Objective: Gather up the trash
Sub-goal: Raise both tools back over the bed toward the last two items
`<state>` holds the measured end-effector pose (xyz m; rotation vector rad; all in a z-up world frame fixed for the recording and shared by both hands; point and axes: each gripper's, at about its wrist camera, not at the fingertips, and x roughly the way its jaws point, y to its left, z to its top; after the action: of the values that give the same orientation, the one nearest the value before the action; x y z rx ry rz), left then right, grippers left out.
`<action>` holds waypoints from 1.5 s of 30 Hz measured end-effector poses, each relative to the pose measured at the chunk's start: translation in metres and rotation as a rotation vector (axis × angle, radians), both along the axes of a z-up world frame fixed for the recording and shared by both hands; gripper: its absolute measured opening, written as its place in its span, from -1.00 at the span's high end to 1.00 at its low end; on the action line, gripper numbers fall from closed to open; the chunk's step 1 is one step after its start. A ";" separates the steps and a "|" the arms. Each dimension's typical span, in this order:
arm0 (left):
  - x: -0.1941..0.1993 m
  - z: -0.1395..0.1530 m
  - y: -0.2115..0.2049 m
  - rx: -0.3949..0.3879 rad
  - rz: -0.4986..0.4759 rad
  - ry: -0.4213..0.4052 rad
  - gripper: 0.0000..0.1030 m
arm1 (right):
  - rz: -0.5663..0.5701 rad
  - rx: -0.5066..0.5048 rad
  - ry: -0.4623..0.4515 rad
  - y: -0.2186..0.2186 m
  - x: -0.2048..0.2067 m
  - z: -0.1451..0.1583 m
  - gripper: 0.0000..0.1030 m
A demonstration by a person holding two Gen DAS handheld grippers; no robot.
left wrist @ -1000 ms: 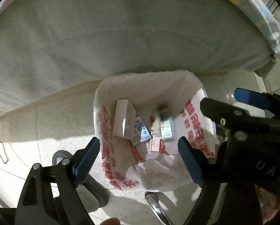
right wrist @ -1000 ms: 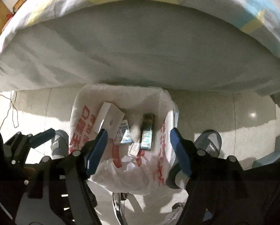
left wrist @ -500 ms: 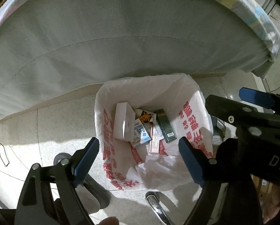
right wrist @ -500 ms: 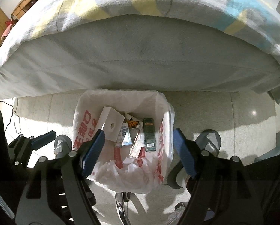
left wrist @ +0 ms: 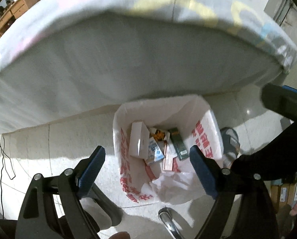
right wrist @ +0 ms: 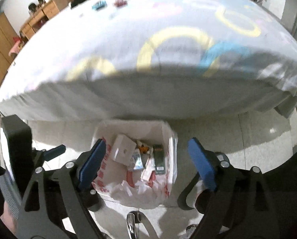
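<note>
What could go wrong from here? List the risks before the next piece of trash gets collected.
1. The trash bag is a limp plastic liner with a crumpled near edge; an item dropped off-centre could land on the floor.
2. The left tool and right tool are crowded together above the bag and might knock each other.
3. The white box stands tilted on other packets and may block later drops.

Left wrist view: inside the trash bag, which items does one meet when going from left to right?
White box → blue and white carton → pink flat packet → dark green box. The orange wrapper behind them overlaps, so it is left out.
</note>
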<state>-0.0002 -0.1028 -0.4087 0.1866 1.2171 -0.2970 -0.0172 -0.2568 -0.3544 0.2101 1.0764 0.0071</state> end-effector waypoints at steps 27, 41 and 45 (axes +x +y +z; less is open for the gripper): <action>0.104 0.137 0.038 -0.111 0.093 -0.290 -0.84 | 0.048 -0.046 -0.345 -0.016 0.047 0.191 -0.87; 0.234 0.166 0.058 -0.135 0.142 -0.332 -0.84 | 0.088 -0.094 -0.378 -0.004 0.138 0.224 -0.87; 0.264 0.173 0.048 -0.127 0.128 -0.347 -0.84 | 0.078 -0.100 -0.357 -0.005 0.177 0.221 -0.87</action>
<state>0.2633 -0.0551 -0.2354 0.0468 0.8589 -0.2185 0.1597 -0.2614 -0.1339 0.0720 0.7262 0.0592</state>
